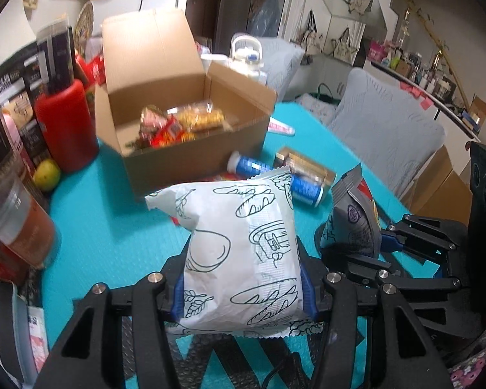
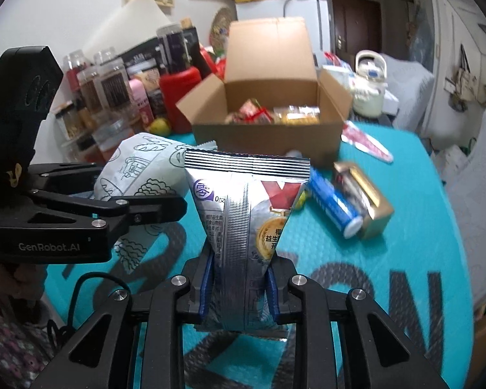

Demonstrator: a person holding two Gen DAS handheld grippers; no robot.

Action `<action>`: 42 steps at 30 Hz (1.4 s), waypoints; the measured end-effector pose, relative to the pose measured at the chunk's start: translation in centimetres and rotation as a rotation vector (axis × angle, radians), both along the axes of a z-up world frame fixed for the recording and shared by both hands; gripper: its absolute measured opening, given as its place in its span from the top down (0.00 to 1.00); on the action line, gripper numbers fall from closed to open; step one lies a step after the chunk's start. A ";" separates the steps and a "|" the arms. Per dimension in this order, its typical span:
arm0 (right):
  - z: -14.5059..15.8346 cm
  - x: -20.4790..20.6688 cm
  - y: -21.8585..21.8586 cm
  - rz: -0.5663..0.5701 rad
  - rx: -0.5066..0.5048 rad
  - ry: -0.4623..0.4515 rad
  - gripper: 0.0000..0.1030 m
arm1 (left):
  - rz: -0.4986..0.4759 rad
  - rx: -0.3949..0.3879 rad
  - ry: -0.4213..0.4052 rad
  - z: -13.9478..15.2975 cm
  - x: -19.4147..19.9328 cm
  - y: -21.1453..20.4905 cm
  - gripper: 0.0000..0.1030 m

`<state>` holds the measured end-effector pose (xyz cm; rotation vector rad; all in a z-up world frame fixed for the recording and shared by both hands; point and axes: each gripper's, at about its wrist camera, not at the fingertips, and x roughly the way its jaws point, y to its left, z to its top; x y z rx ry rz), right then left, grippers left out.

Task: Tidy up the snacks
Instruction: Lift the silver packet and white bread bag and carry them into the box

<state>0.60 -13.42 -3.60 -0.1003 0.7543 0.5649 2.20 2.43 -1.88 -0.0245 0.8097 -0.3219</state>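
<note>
My left gripper (image 1: 243, 287) is shut on a white bread-print snack bag (image 1: 243, 249) and holds it above the teal mat. My right gripper (image 2: 241, 287) is shut on a silver snack packet (image 2: 243, 214). Each gripper shows in the other's view: the right gripper (image 1: 356, 246) with the silver packet (image 1: 353, 223), and the left gripper (image 2: 139, 207) with the white bag (image 2: 145, 165). An open cardboard box (image 1: 191, 159) ahead holds several snacks; it also shows in the right wrist view (image 2: 269, 136). A blue tube (image 2: 335, 206) and a gold box (image 2: 367, 201) lie on the mat.
A red canister (image 1: 66, 126), a yellow-green fruit (image 1: 47, 175) and several jars (image 2: 107, 87) stand left of the box. A white kettle (image 2: 369, 84) stands at its right. A red-and-white packet (image 2: 366, 142) lies on the teal mat (image 2: 388, 259). Grey chairs (image 1: 385, 129) flank the table.
</note>
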 end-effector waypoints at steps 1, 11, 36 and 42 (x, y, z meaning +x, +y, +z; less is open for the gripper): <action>0.6 0.1 0.2 0.009 -0.004 -0.019 0.74 | 0.001 -0.003 -0.007 0.3 0.2 0.1 0.48; 4.9 2.0 1.2 0.042 0.025 -0.142 0.74 | 0.018 -0.001 -0.169 5.0 1.6 0.7 0.48; 11.9 14.2 2.9 0.002 0.042 -0.361 0.74 | 0.074 -0.041 -0.368 11.3 13.8 2.4 0.48; 12.0 17.8 3.5 0.003 0.068 -0.355 0.74 | 0.115 -0.042 -0.369 10.6 17.0 3.1 0.48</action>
